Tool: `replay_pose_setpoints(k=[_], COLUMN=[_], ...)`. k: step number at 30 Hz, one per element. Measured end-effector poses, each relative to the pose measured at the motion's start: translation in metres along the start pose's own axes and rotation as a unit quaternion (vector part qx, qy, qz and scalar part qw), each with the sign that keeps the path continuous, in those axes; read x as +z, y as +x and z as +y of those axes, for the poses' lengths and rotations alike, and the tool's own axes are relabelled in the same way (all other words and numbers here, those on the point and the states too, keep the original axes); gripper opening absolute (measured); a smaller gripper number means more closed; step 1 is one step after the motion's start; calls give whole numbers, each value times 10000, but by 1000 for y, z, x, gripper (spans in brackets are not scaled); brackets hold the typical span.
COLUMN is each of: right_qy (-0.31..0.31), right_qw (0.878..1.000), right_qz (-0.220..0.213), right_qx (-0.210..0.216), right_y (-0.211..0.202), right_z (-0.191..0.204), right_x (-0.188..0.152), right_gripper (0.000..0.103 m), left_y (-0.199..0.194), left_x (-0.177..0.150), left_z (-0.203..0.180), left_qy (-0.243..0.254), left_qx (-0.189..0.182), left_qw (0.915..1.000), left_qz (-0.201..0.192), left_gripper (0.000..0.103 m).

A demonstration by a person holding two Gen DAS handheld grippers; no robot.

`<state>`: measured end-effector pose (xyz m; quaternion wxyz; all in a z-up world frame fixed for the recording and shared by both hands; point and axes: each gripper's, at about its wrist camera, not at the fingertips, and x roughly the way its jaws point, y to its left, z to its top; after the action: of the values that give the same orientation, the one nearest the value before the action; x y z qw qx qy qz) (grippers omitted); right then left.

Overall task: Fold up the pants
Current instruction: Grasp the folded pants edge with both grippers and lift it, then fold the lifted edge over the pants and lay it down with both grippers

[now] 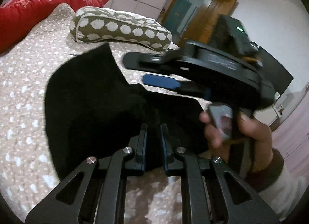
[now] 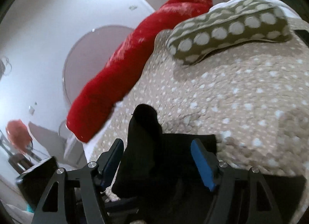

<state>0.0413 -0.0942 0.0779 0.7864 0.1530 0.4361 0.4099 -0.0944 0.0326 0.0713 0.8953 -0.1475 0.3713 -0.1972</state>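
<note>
Motion blurs the right gripper (image 1: 154, 69) (and its holding hand (image 1: 237, 127)).

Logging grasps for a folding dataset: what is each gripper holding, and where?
Left gripper is shut on the black pants at a near edge. Right gripper is open, fabric between its jaws, unclamped.

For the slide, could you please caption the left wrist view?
Left hand-held gripper pinches black pants on a speckled bedspread; right hand-held gripper reaches across.
</note>
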Motion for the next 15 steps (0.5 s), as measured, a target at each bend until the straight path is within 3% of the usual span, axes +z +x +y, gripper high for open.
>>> replay_pose_setpoints(k=[5,6,7,8,10,13,15], right_qy=[-443,-451,-423,-434,-526,-467,-510], right_qw=[9981,9966,9957,9954,9961,9978,9980], right_qz=[424,661,797,851,711,256,-58], right_qx=[-57,-193,-192,-110,26,390,378], right_y=[46,60,67,73,68,23,-13], right_z=[21,22,21,22,27,39,42], right_x=[8,8,6,3,-1,-2,-5], right_gripper=[70,62,38,27,14,12,12], left_y=[-21,-29,-35,-44,-61,-77,-79], left_x=[-7,-10,-11,-12,-12,-2,9], left_z=[14,18,21,26,35,48,50], left_qy=[-45,-50,-52,-54,-64,-121,-139], left_qx=[118,200,294,431,699,916,967], left_qw=[9999,9998,9996,9990,9973,9947,9936], left_qz=[58,25,-11,-58,-229,-443,-570], left_gripper=[12,12,12,12,12,13,25])
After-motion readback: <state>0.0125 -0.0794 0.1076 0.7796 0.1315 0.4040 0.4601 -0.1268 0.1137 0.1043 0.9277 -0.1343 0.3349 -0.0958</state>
